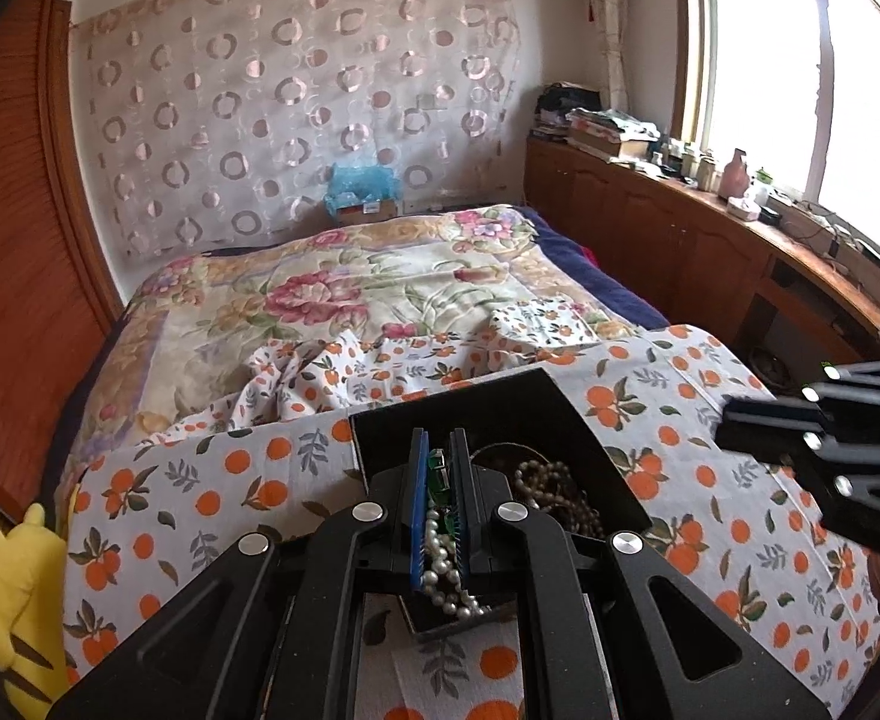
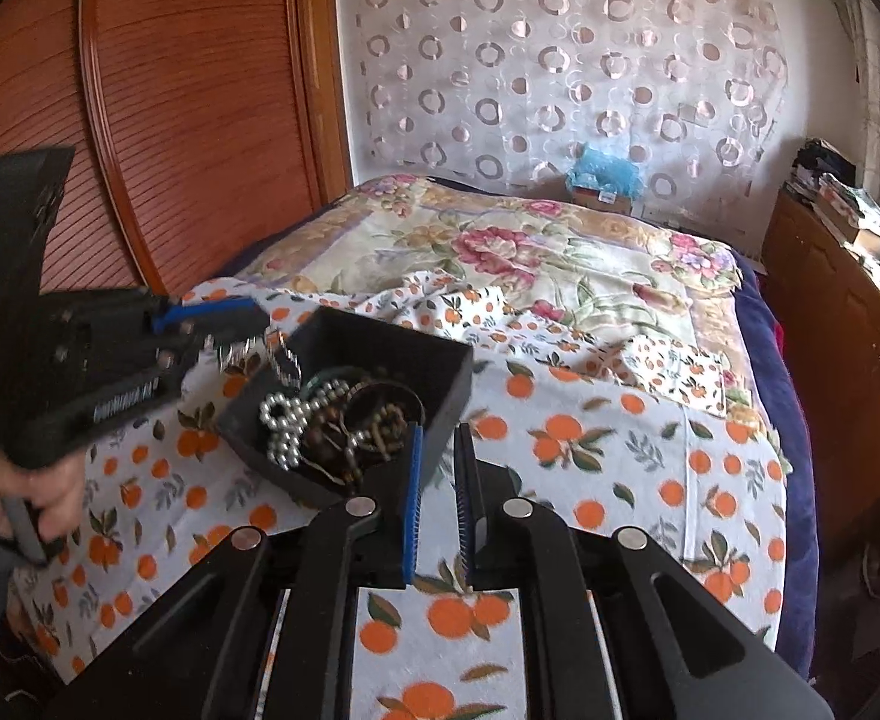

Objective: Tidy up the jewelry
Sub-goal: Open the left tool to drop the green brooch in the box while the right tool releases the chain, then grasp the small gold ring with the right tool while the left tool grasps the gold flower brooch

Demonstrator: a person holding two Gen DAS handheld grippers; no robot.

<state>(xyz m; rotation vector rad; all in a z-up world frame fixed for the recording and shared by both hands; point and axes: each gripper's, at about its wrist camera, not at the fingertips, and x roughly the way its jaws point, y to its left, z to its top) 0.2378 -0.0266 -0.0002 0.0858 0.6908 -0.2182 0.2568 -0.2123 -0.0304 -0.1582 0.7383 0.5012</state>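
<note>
your left gripper (image 1: 440, 480) is clamped on a white pearl strand (image 1: 449, 570), with a small green piece (image 1: 438, 468) caught between the blue pads (image 1: 419, 510) higher up. the pearls trail down from the narrow gap between the fingers and pool at the near edge of the black jewelry box (image 1: 500, 402). from the right wrist view the same gripper (image 2: 242, 330) reaches in from the left, level with the box rim, with beads hanging off its tip over the near-left wall of the box (image 2: 392, 336).

the box sits on the orange-print cloth (image 2: 590, 438) spread over a flat surface at the foot of the bed, and it looks tilted in the right wrist view (its near-left corner rides higher off the cloth). inside lies a tangle: a loop of large silvery pearls (image 2: 287, 420), dark brown bead strands (image 2: 374, 426) and a dark bangle (image 2: 344, 375) curving behind them.

your right gripper (image 2: 437, 498) stands parted with nothing between its pads, poised just at the near-right corner of the box, over the cloth. in the left wrist view it (image 1: 734, 429) shows at the right edge, apart from the box.

your left hand (image 2: 26, 498) grips the handle at the lower left. a floral quilt (image 1: 350, 288) covers the bed beyond, and a yellow plush toy (image 1: 17, 600) rests beside the cloth.
</note>
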